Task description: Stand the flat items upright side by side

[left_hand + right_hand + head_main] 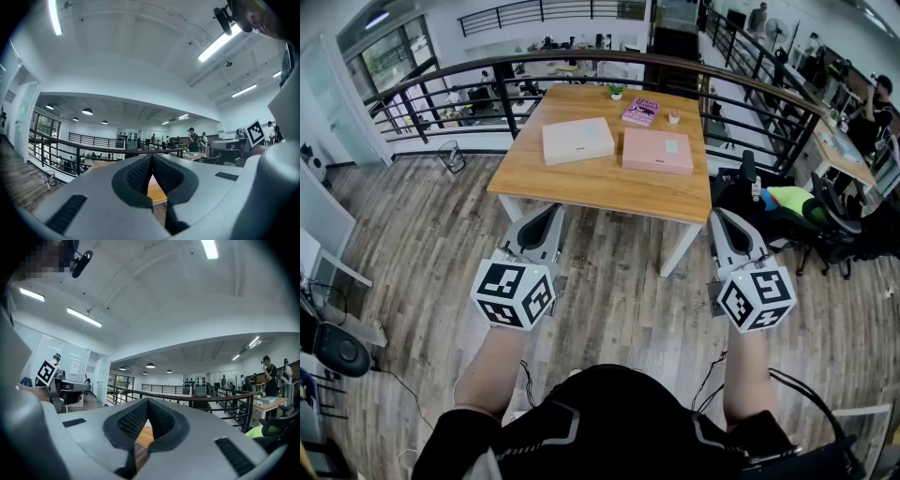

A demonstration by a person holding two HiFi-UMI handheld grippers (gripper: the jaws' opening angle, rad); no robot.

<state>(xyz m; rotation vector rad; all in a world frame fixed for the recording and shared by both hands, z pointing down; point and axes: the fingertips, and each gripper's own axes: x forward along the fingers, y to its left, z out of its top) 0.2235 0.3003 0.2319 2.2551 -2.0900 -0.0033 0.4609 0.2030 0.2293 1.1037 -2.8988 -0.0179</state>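
Three flat items lie on the wooden table (pixel 581 178) ahead: a cream box (pixel 577 140) at the left, a pink box (pixel 657 150) beside it, and a purple book (pixel 640 112) farther back. My left gripper (pixel 551 210) and right gripper (pixel 717 216) are held well short of the table, over the floor. Both are shut with nothing between their jaws. In the left gripper view the left gripper (pixel 151 158) points level at the table edge; in the right gripper view the right gripper (pixel 146 401) does the same.
A small potted plant (pixel 616 91) and a little cup (pixel 674 117) stand at the table's far end. A dark railing (pixel 441 84) curves behind the table. Office chairs and a lime-green object (pixel 794 201) crowd the right side. Plank floor lies between me and the table.
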